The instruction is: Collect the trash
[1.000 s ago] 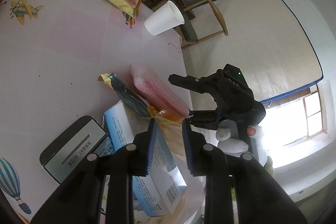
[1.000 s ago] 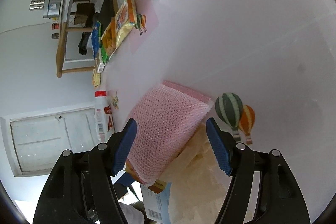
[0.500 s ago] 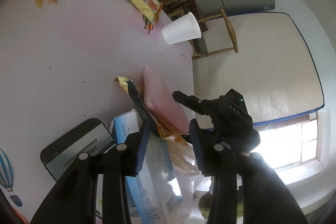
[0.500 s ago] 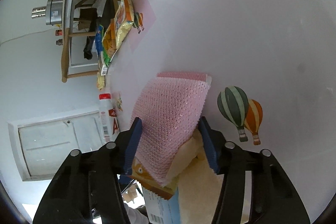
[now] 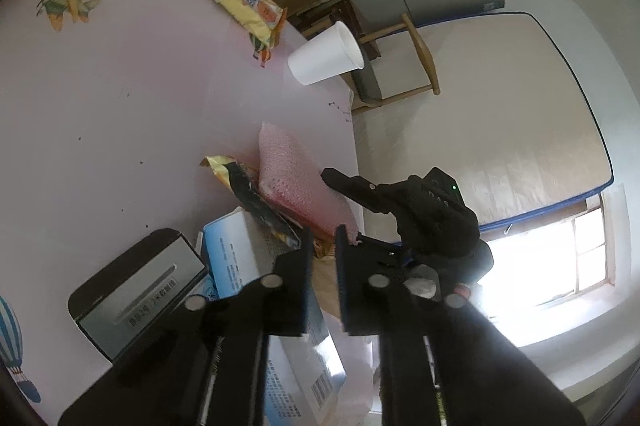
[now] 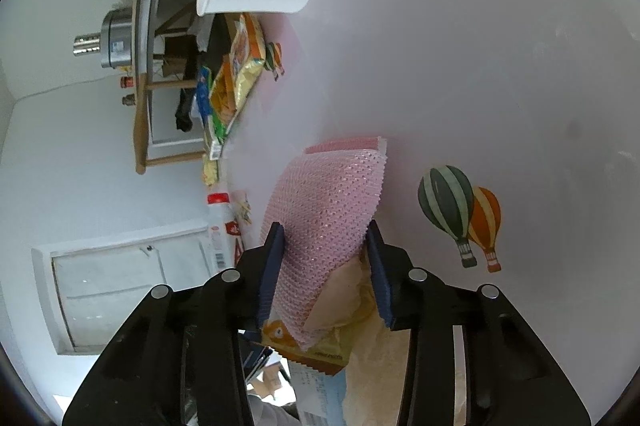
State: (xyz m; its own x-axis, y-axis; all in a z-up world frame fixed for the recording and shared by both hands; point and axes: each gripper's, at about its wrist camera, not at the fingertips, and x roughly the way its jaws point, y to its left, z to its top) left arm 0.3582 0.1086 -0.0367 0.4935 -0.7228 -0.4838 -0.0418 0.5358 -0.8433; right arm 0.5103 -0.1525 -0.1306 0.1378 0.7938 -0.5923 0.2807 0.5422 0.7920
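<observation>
A pale pink tablecloth [image 5: 120, 98] printed with small planes and balloons covers the table, with a grey fridge and a wooden stool beyond its edge.

Left wrist view: a white paper cup [image 5: 326, 56] lies on its side near the table edge, and snack packets [image 5: 250, 8] line the far side. A heap of trash sits at the near edge: a pink mesh foam sleeve [image 5: 296, 178], a crumpled gold and black wrapper [image 5: 244, 186], a blue and white carton [image 5: 256, 266] and a black and grey box [image 5: 132, 286]. The left gripper [image 5: 322, 250] has gone from a clear gap a second ago to jaws closing almost together, with a scrap of orange wrapper and thin translucent plastic between them; whether the pads grip it I cannot tell. The right gripper [image 5: 352, 202] reaches in from the right.

Right wrist view: the right gripper [image 6: 324, 254], spread wide around the pink sleeve [image 6: 324, 210] a second ago, is closing, its blue pads now touching both sides of the sleeve. The sleeve rests over an orange packet [image 6: 316, 350] and pale crumpled plastic [image 6: 376, 366], possibly a bag. This suggests the sleeve is about to be lifted and carried to the trash.
</observation>
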